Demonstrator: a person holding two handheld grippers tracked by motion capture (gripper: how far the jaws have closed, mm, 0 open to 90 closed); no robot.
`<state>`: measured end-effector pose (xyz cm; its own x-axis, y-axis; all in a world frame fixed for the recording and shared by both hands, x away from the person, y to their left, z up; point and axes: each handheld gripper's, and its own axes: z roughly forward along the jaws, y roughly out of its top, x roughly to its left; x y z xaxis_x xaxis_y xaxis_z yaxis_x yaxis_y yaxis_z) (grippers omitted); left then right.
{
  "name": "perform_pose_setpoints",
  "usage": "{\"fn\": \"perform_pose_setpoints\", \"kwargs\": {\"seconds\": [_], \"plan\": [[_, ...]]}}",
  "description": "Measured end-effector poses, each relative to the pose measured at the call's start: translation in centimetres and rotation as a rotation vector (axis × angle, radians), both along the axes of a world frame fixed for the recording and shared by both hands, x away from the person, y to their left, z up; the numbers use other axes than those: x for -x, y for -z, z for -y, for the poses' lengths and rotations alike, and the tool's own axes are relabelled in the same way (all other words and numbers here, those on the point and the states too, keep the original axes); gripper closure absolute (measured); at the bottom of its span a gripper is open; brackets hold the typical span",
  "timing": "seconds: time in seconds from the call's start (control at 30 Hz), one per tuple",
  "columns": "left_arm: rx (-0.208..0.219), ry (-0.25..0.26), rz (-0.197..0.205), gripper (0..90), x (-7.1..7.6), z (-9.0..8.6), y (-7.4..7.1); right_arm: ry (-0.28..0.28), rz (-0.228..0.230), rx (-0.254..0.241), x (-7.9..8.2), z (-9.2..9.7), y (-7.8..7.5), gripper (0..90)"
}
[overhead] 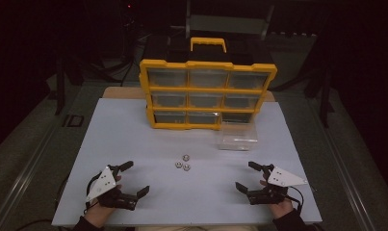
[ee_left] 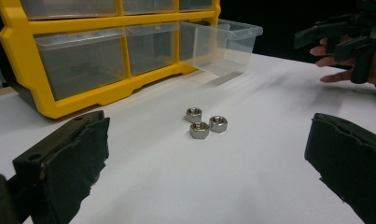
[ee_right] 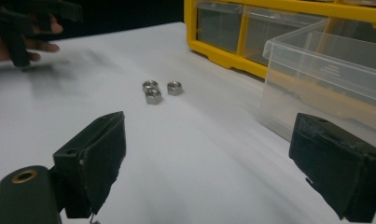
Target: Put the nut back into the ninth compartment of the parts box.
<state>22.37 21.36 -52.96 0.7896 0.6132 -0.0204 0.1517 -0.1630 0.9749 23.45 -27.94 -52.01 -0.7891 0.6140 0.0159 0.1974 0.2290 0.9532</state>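
Three steel hex nuts point(overhead: 182, 163) point(ee_left: 205, 123) point(ee_right: 158, 90) lie close together on the white table top point(overhead: 148, 139), near its middle. A clear plastic drawer point(overhead: 237, 136) point(ee_left: 223, 44) point(ee_right: 330, 77) stands on the table in front of the yellow organizer's lower right slot. My left gripper point(overhead: 135, 179) point(ee_left: 204, 158) rests at the front left, open, nothing between its jaws. At the front right my right gripper point(overhead: 245, 176) point(ee_right: 209, 154) is open too and holds nothing. Both point toward the nuts from a distance.
A yellow organizer point(overhead: 207, 94) point(ee_left: 83, 60) point(ee_right: 251, 32) with clear drawers stands upright at the back of the table, a black case with a yellow handle point(overhead: 208, 44) behind it. The room around is dark.
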Motion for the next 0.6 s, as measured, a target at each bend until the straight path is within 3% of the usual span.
{"fn": "perform_pose_setpoints", "kwargs": {"seconds": [0.07, 0.27, 0.37, 0.6], "plan": [[0.003, 0.001, 0.002, 0.0, -0.04, 0.04, 0.01, 0.007, 0.001, 0.023, 0.08, -0.09, -0.03, 13.0], [0.002, 0.006, 0.002, 0.0, 0.02, 0.10, 0.03, 0.048, -0.011, 0.026, 0.01, -0.12, -0.09, 13.1], [-0.001, 0.007, 0.002, 0.0, 0.05, 0.09, 0.05, 0.032, -0.018, 0.001, 0.03, -0.13, -0.17, 13.3], [-0.001, 0.009, 0.006, 0.0, 0.13, 0.17, -0.04, 0.039, 0.001, 0.029, 0.25, -0.65, -0.66, 13.6]]}}
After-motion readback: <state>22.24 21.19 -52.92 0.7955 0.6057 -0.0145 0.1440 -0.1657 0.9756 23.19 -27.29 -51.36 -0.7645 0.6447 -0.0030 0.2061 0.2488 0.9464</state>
